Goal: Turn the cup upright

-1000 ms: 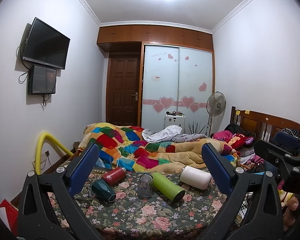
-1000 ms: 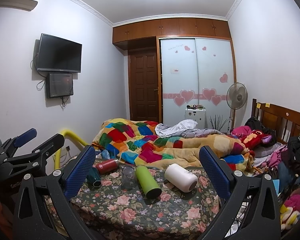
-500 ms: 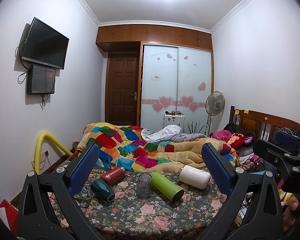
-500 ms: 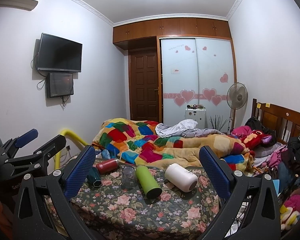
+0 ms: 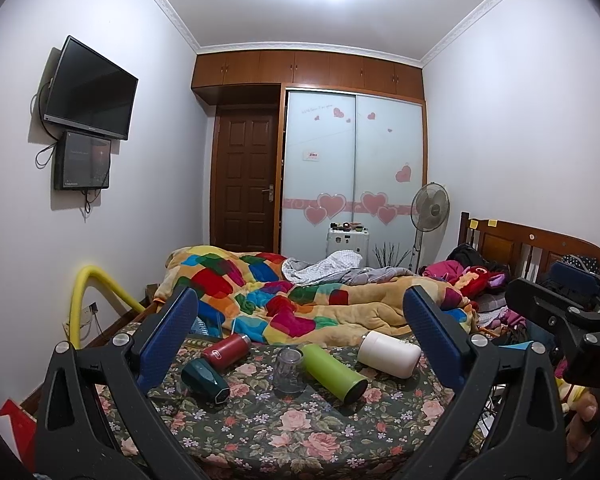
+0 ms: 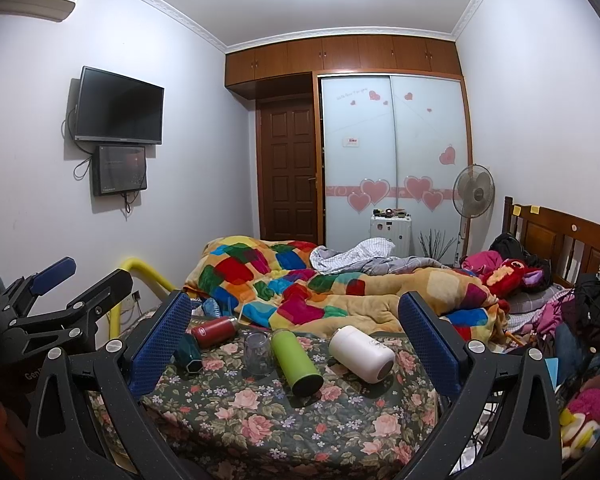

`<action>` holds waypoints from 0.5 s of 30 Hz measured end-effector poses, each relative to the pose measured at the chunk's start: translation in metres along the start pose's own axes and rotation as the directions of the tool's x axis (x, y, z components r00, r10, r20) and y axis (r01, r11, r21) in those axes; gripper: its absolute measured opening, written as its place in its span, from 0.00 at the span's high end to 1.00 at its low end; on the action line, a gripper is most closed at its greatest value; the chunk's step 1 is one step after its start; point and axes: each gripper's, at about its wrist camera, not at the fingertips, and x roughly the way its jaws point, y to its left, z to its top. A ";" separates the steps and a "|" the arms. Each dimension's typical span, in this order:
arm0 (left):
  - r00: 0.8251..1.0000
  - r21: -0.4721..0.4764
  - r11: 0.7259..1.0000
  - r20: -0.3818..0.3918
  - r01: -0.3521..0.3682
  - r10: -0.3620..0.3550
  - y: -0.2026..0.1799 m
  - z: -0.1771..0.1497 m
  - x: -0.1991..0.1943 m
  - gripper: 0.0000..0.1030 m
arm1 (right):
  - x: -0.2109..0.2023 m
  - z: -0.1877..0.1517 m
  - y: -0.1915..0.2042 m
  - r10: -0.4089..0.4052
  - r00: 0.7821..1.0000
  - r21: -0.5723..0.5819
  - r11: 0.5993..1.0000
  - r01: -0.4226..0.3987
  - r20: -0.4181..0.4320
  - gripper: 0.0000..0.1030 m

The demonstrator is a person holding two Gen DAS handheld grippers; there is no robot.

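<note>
Several cups lie on a floral-cloth table (image 5: pixel 284 432) (image 6: pixel 260 420). A dark green cup (image 5: pixel 205 380) (image 6: pixel 188 352), a red bottle (image 5: pixel 227 351) (image 6: pixel 213 331), a lime green bottle (image 5: pixel 334 372) (image 6: pixel 296 362) and a white cup (image 5: pixel 389 353) (image 6: pixel 361 353) lie on their sides. A clear glass (image 5: pixel 287 371) (image 6: pixel 258 354) stands mouth-down, I think. My left gripper (image 5: pixel 300 344) is open and empty, back from the table. My right gripper (image 6: pixel 296 344) is open and empty, also held back. Each gripper shows at the edge of the other's view.
A bed with a colourful patchwork quilt (image 5: pixel 300 300) lies right behind the table. A yellow tube (image 5: pixel 100 292) curves at the left. A headboard (image 5: pixel 532 244) and piled clothes (image 6: pixel 572 308) are at the right. A fan (image 5: pixel 430 208) stands by the wardrobe.
Both grippers have barely shifted; the views have drifted slightly. The cups have not moved.
</note>
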 end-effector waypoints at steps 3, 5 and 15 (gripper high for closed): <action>1.000 -0.001 1.000 -0.001 0.001 -0.001 0.000 0.000 0.000 0.00 | 0.001 0.000 0.000 -0.001 1.000 0.000 1.000 0.001 0.001 0.00; 1.000 -0.001 1.000 0.000 0.000 0.000 -0.001 0.000 0.000 0.00 | 0.001 -0.001 0.000 0.000 1.000 0.000 1.000 0.000 -0.001 0.00; 1.000 -0.006 1.000 -0.007 0.001 -0.001 0.001 0.001 0.002 0.00 | -0.002 -0.006 -0.006 0.000 1.000 0.000 1.000 0.000 -0.003 0.00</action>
